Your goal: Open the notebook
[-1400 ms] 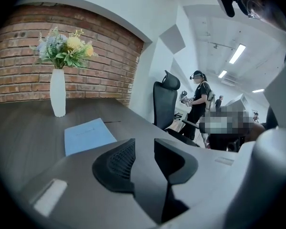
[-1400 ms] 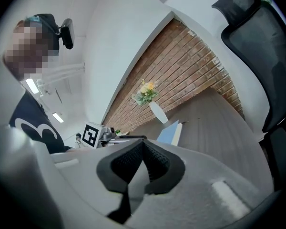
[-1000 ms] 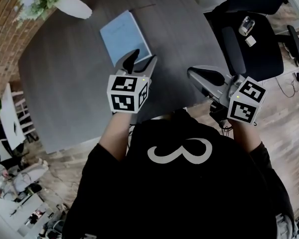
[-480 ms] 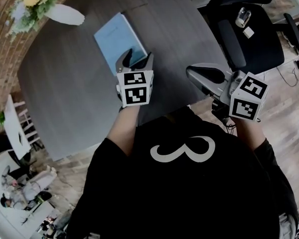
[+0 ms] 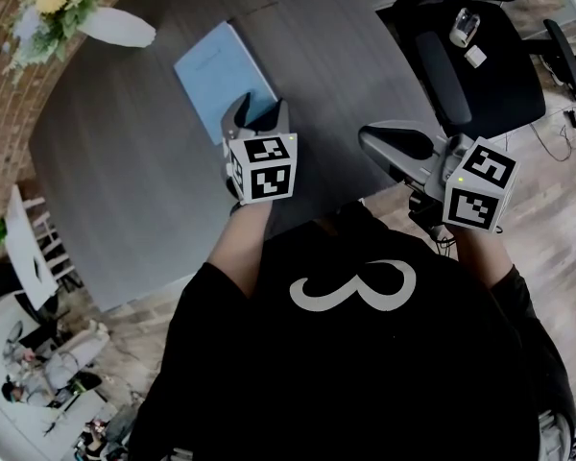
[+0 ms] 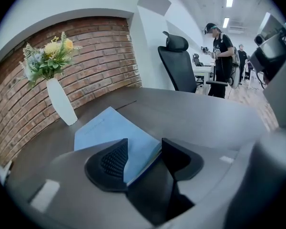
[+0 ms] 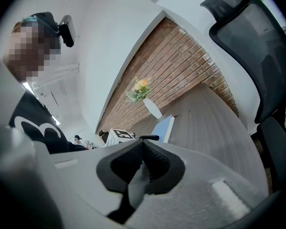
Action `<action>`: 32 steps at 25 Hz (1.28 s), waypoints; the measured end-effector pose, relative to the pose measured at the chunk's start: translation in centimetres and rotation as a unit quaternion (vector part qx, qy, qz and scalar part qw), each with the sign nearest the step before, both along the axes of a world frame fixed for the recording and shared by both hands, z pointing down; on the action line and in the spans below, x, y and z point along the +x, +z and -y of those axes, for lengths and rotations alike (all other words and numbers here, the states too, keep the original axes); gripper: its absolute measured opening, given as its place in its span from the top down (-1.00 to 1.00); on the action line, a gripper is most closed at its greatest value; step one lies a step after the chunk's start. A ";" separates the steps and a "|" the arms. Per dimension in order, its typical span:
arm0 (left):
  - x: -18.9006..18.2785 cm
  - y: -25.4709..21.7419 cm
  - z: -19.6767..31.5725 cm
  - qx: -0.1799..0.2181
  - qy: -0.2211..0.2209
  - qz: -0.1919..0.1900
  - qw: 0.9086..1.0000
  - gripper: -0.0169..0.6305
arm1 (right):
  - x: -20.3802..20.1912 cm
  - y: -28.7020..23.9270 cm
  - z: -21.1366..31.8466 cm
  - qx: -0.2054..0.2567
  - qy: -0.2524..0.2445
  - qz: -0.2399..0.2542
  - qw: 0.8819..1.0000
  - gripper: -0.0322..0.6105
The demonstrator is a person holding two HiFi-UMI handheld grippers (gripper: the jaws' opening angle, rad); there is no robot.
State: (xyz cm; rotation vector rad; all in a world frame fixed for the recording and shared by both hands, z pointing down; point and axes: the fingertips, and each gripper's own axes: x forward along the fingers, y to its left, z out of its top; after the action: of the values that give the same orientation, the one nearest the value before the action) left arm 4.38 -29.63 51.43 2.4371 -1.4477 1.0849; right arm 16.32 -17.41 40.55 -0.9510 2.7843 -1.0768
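A closed light-blue notebook (image 5: 216, 70) lies on the dark grey table (image 5: 125, 171). My left gripper (image 5: 259, 113) points down at its near corner. In the left gripper view that corner of the notebook (image 6: 109, 130) reaches in between the two black pads (image 6: 112, 160). The jaws are closing, and the pads do not press on the cover. My right gripper (image 5: 374, 142) hangs off the table's right edge, away from the notebook. Its pads meet with nothing between them in the right gripper view (image 7: 143, 151), which shows the notebook (image 7: 165, 128) far off.
A white vase with yellow flowers (image 5: 110, 25) stands at the table's far left, beyond the notebook (image 6: 61, 101). A black office chair (image 5: 470, 75) is at the table's right. People (image 6: 221, 56) stand in the background.
My left gripper has moved forward and down, from short of the notebook to its near corner. The right gripper has stayed where it was.
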 end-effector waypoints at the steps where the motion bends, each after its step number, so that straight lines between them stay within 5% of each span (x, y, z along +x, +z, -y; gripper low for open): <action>1: 0.0 0.0 0.0 -0.002 -0.001 0.000 1.000 0.21 | 0.0 0.0 0.0 0.000 0.000 0.000 1.000 0.90; 14: 0.5 -0.5 -0.3 -0.003 0.023 0.004 1.000 0.46 | 0.1 -0.2 0.0 -0.003 0.003 0.001 1.000 0.90; 21: 1.4 -0.6 -1.0 0.006 0.045 0.034 0.998 0.76 | 0.4 -0.1 0.0 -0.007 0.007 0.006 1.000 0.90; 32: 0.9 -2.5 -1.0 0.006 0.037 -0.008 0.999 0.83 | 0.4 -0.7 0.2 -0.003 0.003 0.014 1.000 0.90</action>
State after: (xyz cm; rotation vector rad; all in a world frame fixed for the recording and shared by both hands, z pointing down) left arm 5.29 -28.67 48.91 2.5216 -1.3730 1.0703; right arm 16.69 -17.61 39.85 -0.9379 2.7559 -1.0901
